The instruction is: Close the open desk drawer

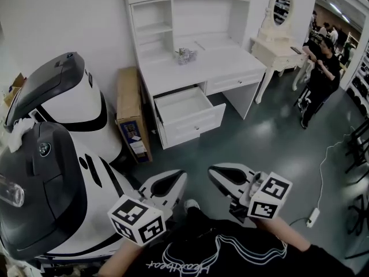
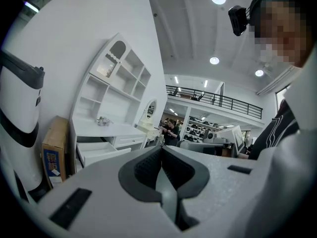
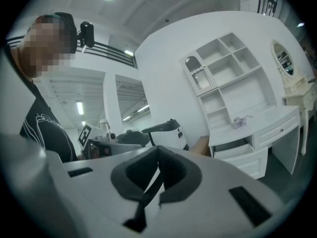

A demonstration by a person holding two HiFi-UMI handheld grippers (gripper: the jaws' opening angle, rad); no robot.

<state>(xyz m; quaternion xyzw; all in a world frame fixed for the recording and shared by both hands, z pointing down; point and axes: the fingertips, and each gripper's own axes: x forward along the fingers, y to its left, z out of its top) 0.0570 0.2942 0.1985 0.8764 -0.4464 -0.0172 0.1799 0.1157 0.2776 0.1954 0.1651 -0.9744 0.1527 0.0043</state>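
A white desk with a shelf hutch stands against the far wall. Its left drawer is pulled out and looks empty; the drawer to its right is closed. The open drawer also shows in the left gripper view and the right gripper view. My left gripper and right gripper are held close to my body, well short of the desk, side by side above the dark floor. Both are shut with nothing between the jaws, seen pressed together in the left gripper and right gripper views.
A big white and black machine fills the left side. A cardboard box leans beside the desk. A small shiny ornament sits on the desktop. At the right are a dressing table, a standing person and a power strip.
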